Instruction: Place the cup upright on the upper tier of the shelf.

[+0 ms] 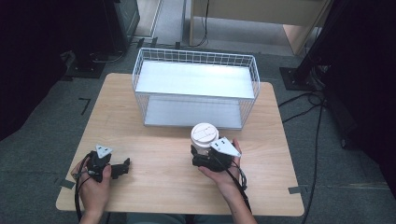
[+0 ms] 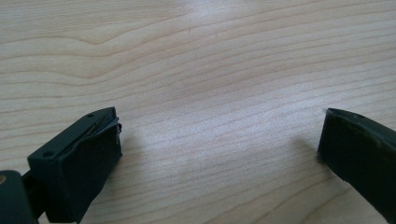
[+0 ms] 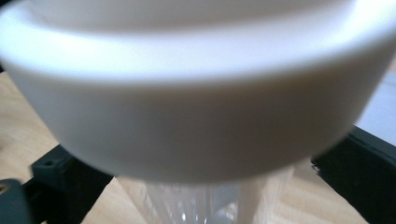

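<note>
Grey carpet and trailing black cables surround a pale wooden table (image 1: 154, 158) with rounded corners, and at its far edge stands a white wire-mesh rack (image 1: 196, 88) with two flat shelves. Just in front of the rack's lower shelf sits a white paper cup with a domed plastic lid (image 1: 204, 136), upright, near the table's middle. The right gripper (image 1: 205, 156) has its black jaws on either side of the cup; in the right gripper view the smooth lid (image 3: 196, 93) looms above a ribbed, translucent-looking wall, with a jaw at each flank, though I cannot tell whether they actually press it. A thin cup wall probably dents easily, so the squeeze should be gentle and low under the lid rim, the cup kept vertical. The left gripper (image 1: 122, 168) rests well apart on bare wood grain, jaws spread wide and holding nothing.
</note>
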The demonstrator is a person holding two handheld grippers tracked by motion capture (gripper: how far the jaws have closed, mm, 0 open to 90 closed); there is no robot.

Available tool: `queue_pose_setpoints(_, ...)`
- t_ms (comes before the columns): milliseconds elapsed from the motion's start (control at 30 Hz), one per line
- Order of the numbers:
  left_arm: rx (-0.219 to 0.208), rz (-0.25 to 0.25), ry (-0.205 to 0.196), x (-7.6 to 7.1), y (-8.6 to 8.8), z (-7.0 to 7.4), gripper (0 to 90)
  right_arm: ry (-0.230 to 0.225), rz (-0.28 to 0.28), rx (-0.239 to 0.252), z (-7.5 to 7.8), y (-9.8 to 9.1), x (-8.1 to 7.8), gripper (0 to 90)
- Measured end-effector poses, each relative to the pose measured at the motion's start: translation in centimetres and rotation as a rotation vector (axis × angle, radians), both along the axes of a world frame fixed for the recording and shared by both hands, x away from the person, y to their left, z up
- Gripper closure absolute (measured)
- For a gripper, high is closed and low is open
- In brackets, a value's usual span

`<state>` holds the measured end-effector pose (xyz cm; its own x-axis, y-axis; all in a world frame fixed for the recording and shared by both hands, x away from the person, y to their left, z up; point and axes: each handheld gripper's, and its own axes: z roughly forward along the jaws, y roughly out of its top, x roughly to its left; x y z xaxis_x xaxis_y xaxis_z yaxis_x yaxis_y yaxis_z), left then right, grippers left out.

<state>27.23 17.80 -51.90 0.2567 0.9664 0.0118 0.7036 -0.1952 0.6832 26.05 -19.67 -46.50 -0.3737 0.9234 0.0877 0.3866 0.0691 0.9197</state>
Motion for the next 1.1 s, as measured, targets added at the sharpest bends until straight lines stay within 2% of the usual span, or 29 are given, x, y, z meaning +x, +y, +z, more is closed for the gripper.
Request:
queue_pose_setpoints(33, 0.0, 0.0, 0.0, 0.0, 0.0, 0.0, 0.0, 0.0, 0.0, 0.0, 0.0, 0.0, 0.0, 7.6)
queue_pose_setpoints(100, 0.0, 0.0, 0.0, 0.0, 0.0, 0.0, 0.0, -0.037, -0.002, -0.009, 0.2, 0.3, -0.2, 15.2)
queue_pose_setpoints(367, -0.001, 0.0, 0.0, 0.0, 0.0, 0.0, 0.0, -0.058, -0.016, -0.02, 0.6, 0.5, -0.3, 15.5)
queue_pose_setpoints(467, 0.0, 0.0, 0.0, 0.0, 0.0, 0.0, 0.0, -0.072, -0.024, -0.007, 0.9, 0.4, -0.4, 15.6)
queue_pose_setpoints(667, -0.001, 0.0, 0.0, 0.0, 0.0, 0.0, 0.0, -0.089, -0.032, 0.015, 2.6, 0.3, -0.2, 15.6)
queue_pose_setpoints(733, -0.001, 0.0, 0.0, 0.0, 0.0, 0.0, 0.0, -0.105, -0.024, 0.009, 3.5, 0.4, -0.1, 15.7)
queue_pose_setpoints(1100, 0.001, -0.001, 0.0, 0.0, 0.0, 0.0, 0.0, -0.141, -0.025, 0.01, 6.1, 0.7, 0.4, 15.6)
